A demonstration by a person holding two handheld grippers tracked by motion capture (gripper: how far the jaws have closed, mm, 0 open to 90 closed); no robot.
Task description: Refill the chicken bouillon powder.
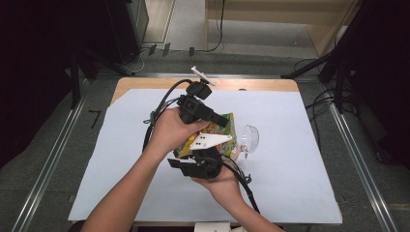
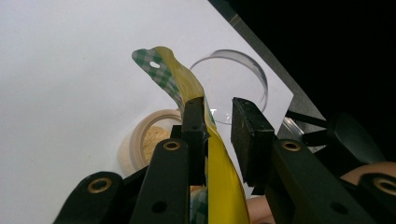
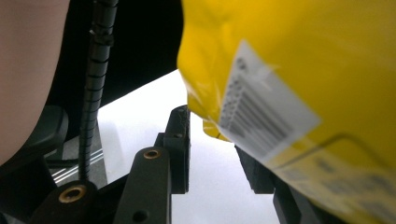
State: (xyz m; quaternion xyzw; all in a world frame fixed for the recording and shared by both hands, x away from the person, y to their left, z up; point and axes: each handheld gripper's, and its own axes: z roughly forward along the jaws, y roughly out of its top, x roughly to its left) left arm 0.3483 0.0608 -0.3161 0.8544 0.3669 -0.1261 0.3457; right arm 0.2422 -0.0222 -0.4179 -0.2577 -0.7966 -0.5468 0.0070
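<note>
Left gripper (image 2: 219,128) – fingers parted, yellow bag (image 2: 219,186) against one. Right gripper (image 3: 215,149) fingers apart – bag corner between. Clear lid (image 1: 249,137) at 3 o'clock.

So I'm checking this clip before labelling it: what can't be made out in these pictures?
- High view: most of the yellow bag is covered by both hands and grippers.
- Left gripper view: the bag's lower part is cut off by the bottom edge; the small jar is partly behind a finger.
- Right gripper view: the barcode label is too blurred to read, and the bag hides the right finger.
</note>
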